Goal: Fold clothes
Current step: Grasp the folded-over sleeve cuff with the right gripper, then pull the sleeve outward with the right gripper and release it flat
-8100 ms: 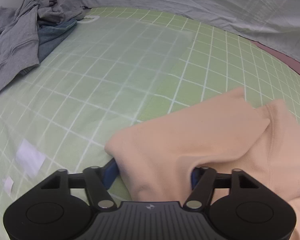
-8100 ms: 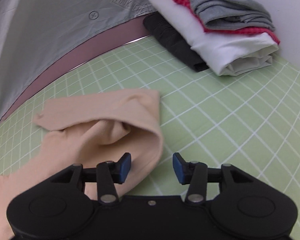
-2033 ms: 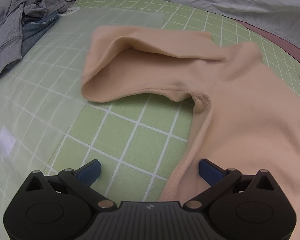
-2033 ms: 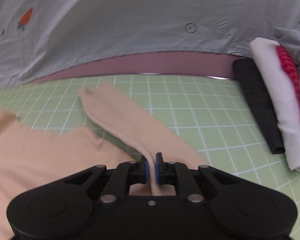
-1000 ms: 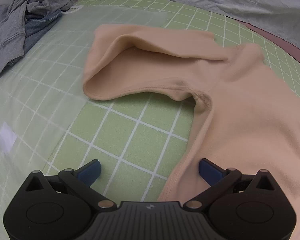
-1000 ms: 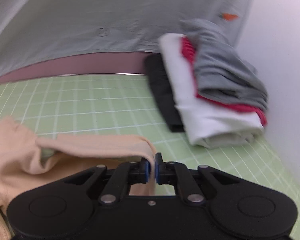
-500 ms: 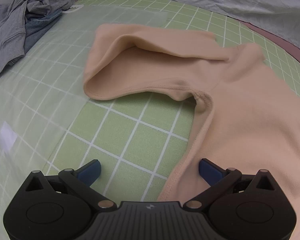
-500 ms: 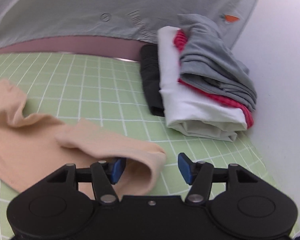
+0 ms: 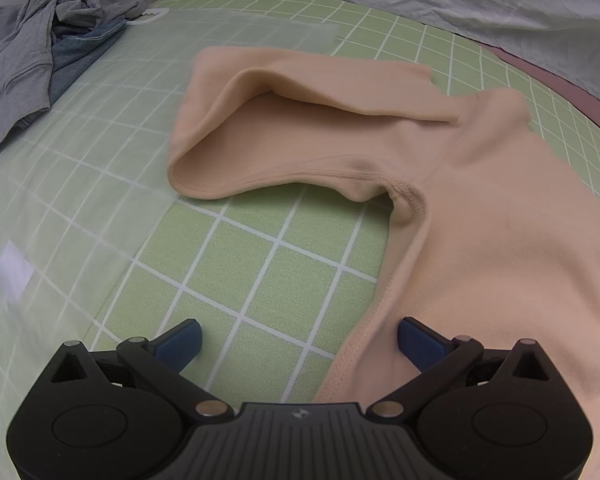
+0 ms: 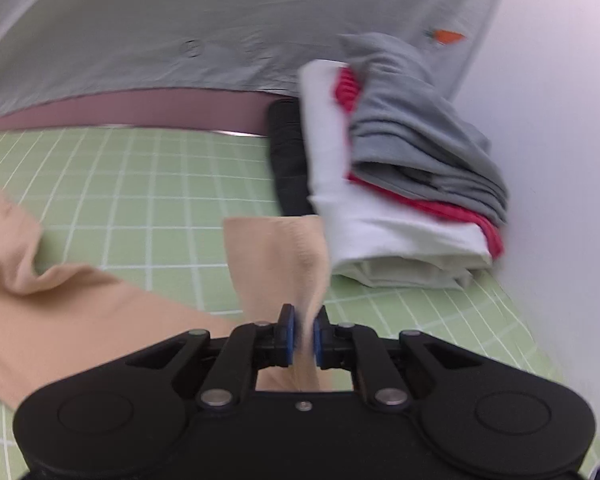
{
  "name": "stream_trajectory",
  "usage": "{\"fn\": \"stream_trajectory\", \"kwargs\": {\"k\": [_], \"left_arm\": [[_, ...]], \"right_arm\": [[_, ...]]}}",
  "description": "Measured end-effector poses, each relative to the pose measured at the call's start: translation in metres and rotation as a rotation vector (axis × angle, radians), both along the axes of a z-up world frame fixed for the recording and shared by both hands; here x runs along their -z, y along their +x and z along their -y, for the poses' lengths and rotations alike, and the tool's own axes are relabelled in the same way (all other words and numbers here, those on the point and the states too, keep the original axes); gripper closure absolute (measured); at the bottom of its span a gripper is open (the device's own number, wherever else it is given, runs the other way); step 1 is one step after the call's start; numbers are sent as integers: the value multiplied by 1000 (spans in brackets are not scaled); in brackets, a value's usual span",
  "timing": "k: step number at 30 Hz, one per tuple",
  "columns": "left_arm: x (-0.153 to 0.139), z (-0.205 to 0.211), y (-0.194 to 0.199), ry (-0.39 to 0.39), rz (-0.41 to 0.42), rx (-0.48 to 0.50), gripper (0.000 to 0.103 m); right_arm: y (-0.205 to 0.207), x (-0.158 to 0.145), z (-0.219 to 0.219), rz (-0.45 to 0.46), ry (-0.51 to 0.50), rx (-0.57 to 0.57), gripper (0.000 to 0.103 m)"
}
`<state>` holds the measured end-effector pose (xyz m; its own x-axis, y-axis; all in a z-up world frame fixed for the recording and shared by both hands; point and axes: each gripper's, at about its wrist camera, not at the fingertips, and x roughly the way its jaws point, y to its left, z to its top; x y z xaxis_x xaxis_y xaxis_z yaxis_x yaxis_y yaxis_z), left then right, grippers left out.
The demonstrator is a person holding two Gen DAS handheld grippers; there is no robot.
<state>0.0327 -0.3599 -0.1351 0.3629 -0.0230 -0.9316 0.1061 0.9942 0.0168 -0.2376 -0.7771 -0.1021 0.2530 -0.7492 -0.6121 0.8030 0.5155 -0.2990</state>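
Green grid mat (image 9: 260,272) is carrying the whole job; a peach top (image 9: 500,248) is lying spread across it, body to the right in the left wrist view, one sleeve (image 9: 300,128) doubled back toward the collar. A folded stack (image 10: 400,208) is sitting at the mat's right end, an unfolded grey heap (image 9: 28,52) at the far left.

Right gripper (image 10: 303,336) is pinching the other sleeve's end (image 10: 284,256), clenched on it, cloth rising between the pads. Left gripper (image 9: 298,340) is hanging released, wide apart, straddling the side hem (image 9: 364,344) low over the mat.

Judgement: sleeve-in step. To do it well, carry the pinched sleeve low and flat across the body, parallel to the grid lines, and let go only once it is lying unwrinkled. The left could be pinning the hem so the body is not dragging.
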Motion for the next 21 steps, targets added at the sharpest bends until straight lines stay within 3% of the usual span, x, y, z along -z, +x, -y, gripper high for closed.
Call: {"fn": "stream_trajectory", "kwargs": {"k": [5, 9, 12, 18, 20, 21], "left_arm": [[0, 1, 0, -1, 5, 0, 0], [0, 1, 0, -1, 5, 1, 0], [-1, 0, -1, -2, 7, 0, 0], [-1, 1, -2, -2, 11, -3, 0], [-1, 2, -2, -2, 12, -5, 0], [-1, 2, -2, -2, 11, -5, 0]], "right_arm": [[-63, 6, 32, 58, 107, 288, 91], [-90, 12, 28, 96, 135, 394, 52], [-100, 16, 23, 143, 152, 426, 33], [-89, 30, 30, 193, 235, 401, 35], [-87, 33, 29, 199, 239, 381, 46], [-85, 33, 27, 197, 233, 361, 60]]}}
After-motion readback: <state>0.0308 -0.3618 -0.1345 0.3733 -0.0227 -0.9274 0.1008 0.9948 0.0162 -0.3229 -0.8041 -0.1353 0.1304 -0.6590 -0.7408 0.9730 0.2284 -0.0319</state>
